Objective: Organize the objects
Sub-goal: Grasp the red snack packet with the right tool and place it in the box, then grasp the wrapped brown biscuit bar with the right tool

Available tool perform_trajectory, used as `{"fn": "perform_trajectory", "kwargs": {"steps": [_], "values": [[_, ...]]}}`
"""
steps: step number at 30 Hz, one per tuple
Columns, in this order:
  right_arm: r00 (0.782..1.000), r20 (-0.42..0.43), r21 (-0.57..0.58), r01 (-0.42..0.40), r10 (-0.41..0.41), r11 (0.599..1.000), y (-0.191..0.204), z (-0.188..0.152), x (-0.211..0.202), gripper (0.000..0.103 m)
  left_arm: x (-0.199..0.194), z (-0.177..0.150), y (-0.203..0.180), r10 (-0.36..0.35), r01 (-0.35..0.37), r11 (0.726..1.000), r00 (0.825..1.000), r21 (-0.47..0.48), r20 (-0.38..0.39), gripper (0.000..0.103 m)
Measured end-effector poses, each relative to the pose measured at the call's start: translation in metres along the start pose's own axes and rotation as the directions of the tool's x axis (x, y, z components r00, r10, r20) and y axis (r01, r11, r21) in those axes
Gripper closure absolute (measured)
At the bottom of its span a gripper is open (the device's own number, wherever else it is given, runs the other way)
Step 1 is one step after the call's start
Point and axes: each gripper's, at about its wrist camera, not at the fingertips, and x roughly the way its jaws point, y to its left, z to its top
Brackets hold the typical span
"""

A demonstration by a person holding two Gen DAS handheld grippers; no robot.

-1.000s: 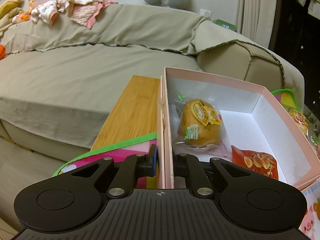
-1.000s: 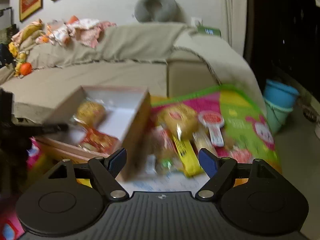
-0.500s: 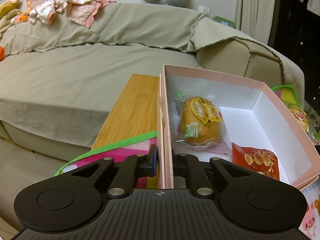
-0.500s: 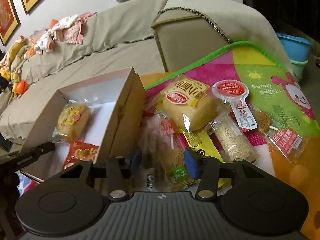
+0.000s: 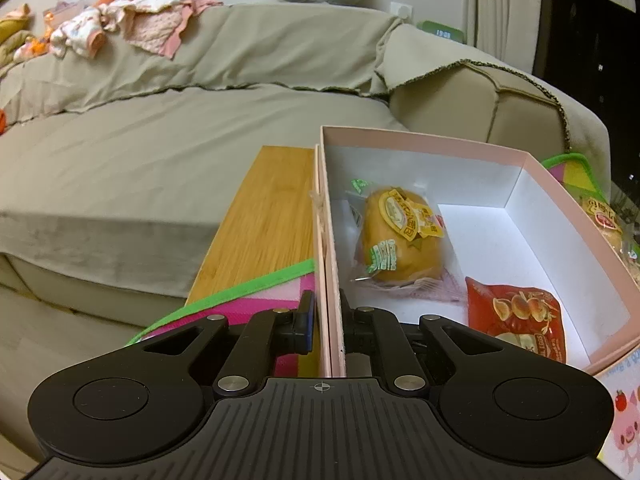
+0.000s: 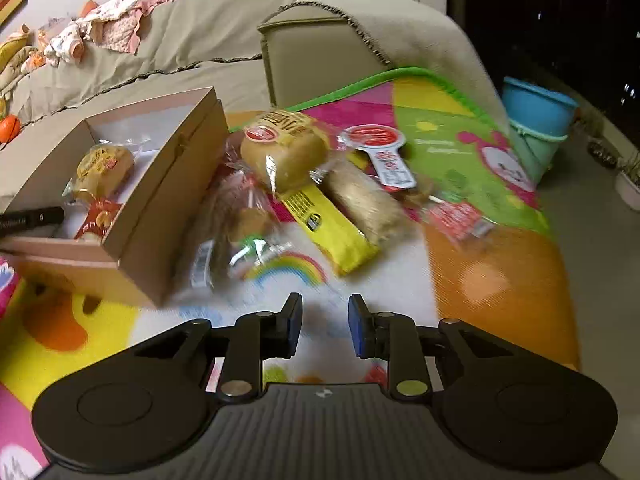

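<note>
pink box [image 5: 420, 142], bagged bun [image 5: 400, 236], red snack packet [image 5: 516, 320] inside

My left gripper [image 5: 325, 326] is clamped tight, its two fingers [image 5: 305, 326] pinching the near wall of the pink box [image 5: 420, 142] from either side, one outside and one inside. It is angled downward over that wall, and in the right wrist view its dark finger [image 6: 32, 216] shows reaching in over the box edge at the far left. My right gripper [image 6: 322, 330] is also pitched downward above the play mat [image 6: 460, 128]. Its jaws are closing, with a narrow gap left between the blue pads [image 6: 294, 330] and nothing between them; they touch nothing I can see.
</note>
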Motion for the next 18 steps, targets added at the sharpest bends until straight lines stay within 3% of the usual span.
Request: {"fn": "perform_trajectory", "kwargs": {"steps": [8,13,18], "values": [[0.99,0.043,0.063,-0.138,0.136,0.988,0.002,0.007,-0.005,0.07,0.0,0.001,0.0,0.001,-0.001,1.0,1.0,0.0,-0.001,0.092],[0.977,0.083,0.109,-0.204,0.196,0.973,0.015,0.027,0.01,0.067,0.0,0.0,0.001,0.002,-0.002,1.0,1.0,0.0,-0.001,0.092],[0.967,0.066,0.174,-0.253,0.245,0.952,0.022,0.046,0.035,0.065,-0.001,0.0,0.002,0.004,-0.004,1.0,1.0,-0.001,-0.001,0.092]]}}
